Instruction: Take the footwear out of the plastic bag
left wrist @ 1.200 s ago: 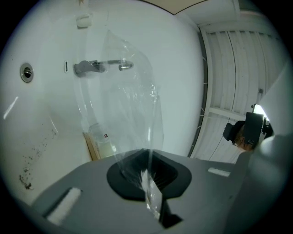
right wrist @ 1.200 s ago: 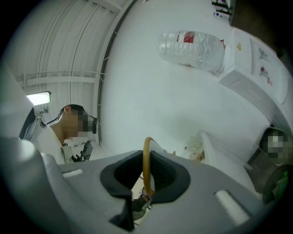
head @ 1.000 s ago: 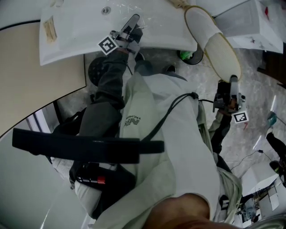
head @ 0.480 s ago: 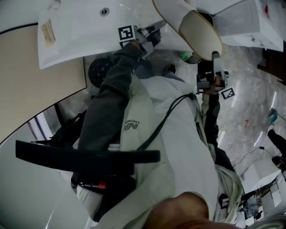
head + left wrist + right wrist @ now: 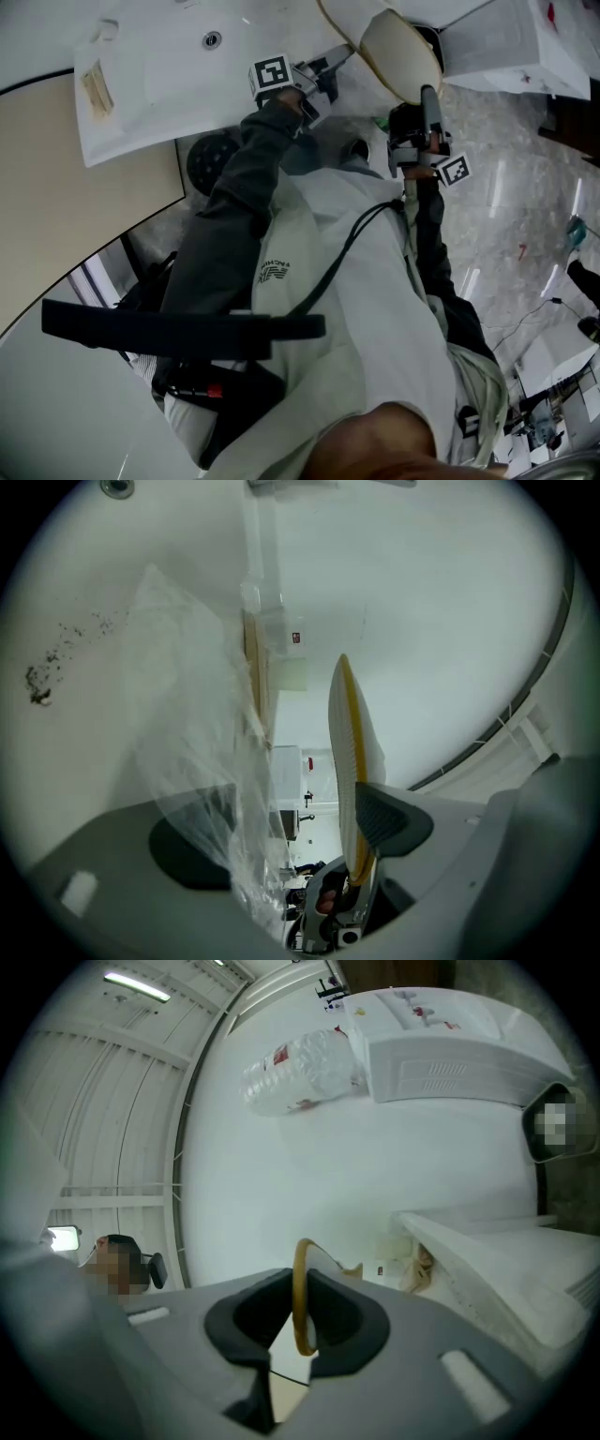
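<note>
white tabletop [image 5: 169,84] fills the top of the head view, with pale veined floor [image 5: 525,206] to its right. your right gripper [image 5: 424,101] is clamped on the tan rim of a white slipper [image 5: 398,45], which is held up at the table edge with its tan face toward the head camera. your left gripper [image 5: 323,75] has just been opening its jaws and grips nothing: the clear plastic bag [image 5: 202,752] drapes loosely over one pad and into the gap between the jaws, and the slipper shows edge-on just beside the bag, near the other pad.
</note>
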`<state>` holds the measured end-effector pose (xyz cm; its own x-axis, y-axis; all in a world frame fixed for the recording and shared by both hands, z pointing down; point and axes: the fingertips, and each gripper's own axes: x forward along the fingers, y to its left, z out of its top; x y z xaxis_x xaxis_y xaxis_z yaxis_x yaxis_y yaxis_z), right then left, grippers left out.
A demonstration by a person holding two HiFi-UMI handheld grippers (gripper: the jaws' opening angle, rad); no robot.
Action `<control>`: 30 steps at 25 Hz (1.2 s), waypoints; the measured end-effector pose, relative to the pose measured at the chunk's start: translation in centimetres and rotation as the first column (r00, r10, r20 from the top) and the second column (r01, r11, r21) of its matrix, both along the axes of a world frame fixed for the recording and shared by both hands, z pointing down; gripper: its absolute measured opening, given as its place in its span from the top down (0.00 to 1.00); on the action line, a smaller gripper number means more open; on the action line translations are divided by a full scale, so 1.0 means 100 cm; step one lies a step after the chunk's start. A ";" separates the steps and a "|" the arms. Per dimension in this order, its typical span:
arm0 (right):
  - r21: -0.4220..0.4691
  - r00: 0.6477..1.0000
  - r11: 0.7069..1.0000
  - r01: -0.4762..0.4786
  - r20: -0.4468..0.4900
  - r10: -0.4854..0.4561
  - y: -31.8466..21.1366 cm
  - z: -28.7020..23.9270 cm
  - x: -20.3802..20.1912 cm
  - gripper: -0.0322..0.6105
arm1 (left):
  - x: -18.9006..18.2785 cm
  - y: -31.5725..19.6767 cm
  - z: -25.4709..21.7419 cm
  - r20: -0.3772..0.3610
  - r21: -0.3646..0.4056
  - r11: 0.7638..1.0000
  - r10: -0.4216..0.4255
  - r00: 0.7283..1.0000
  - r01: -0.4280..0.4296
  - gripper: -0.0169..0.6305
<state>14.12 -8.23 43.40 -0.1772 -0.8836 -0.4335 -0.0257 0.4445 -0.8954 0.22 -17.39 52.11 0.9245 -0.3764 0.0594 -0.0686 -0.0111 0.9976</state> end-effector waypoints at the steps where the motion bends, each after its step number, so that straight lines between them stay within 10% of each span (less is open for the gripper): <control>1: -0.015 1.000 1.000 0.001 0.005 0.000 -0.001 0.003 0.001 0.88 | -0.001 0.001 -0.002 0.013 -0.005 1.000 -0.006 1.000 0.006 0.35; 5: -0.132 0.998 0.989 0.067 -0.011 -0.069 -0.003 0.017 -0.002 0.88 | -0.007 0.001 -0.007 0.050 -0.040 0.999 -0.025 0.998 0.027 0.19; 15: -0.384 0.966 0.909 0.164 -0.123 -0.226 0.010 0.060 -0.029 0.88 | 0.000 -0.001 0.003 0.224 0.023 0.989 0.136 0.965 -0.145 0.13; 25: -0.434 0.892 0.898 0.070 -0.377 -0.252 0.011 0.065 -0.022 0.88 | -0.033 0.024 -0.005 0.325 0.043 0.986 0.140 0.935 -0.163 0.11; 30: -0.432 0.906 0.897 0.092 -0.338 -0.255 0.011 0.069 -0.021 0.87 | -0.066 0.044 -0.014 0.341 0.074 0.986 0.115 0.933 -0.149 0.11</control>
<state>12.01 -7.10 50.32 -0.4206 -0.9038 0.0787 -0.3524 0.0829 -0.9322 -6.33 -13.03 50.67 0.8991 -0.2721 0.3430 -0.3893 -0.1387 0.9106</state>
